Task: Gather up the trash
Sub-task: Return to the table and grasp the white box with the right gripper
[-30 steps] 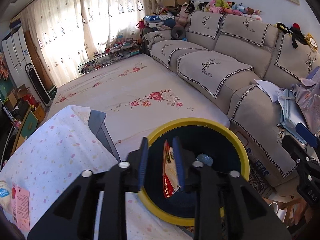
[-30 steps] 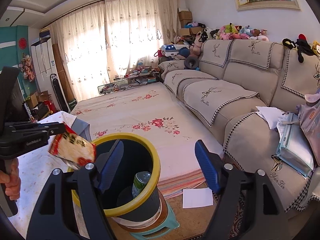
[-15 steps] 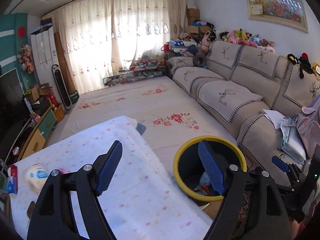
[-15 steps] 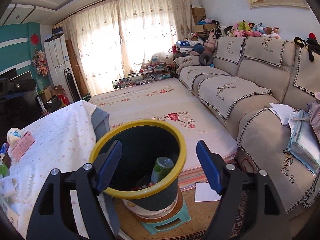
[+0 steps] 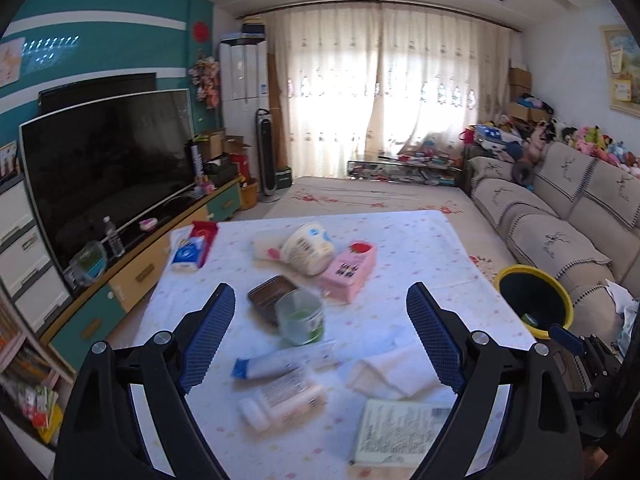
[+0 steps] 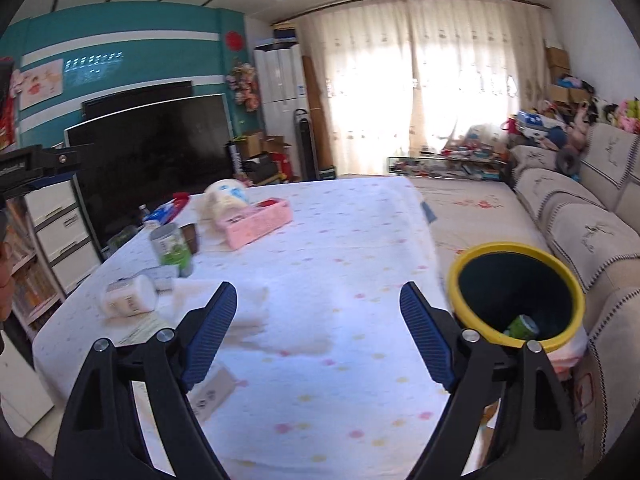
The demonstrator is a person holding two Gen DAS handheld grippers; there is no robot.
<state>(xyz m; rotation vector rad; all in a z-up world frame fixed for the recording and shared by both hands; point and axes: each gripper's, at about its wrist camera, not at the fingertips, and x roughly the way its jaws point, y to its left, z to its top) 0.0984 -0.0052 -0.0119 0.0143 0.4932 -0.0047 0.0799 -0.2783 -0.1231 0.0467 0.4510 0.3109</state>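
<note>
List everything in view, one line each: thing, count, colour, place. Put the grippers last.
table: one, white cloth with pastel dots, centre.
trash bin: one, yellow rim, dark inside, beside the table toward the sofa.
green can: one, inside the bin.
pink carton: one, lying mid-table.
white tub: one, tipped, touching the carton.
clear cup: one, greenish, upright.
brown tray: one, behind the cup.
tube: one, white with blue cap, lying.
white bottle: one, lying near edge.
paper sheet: one, printed, near edge.
TV: one, black.
sofa: one, beige.
left gripper: open, empty.
right gripper: open, empty.
</note>
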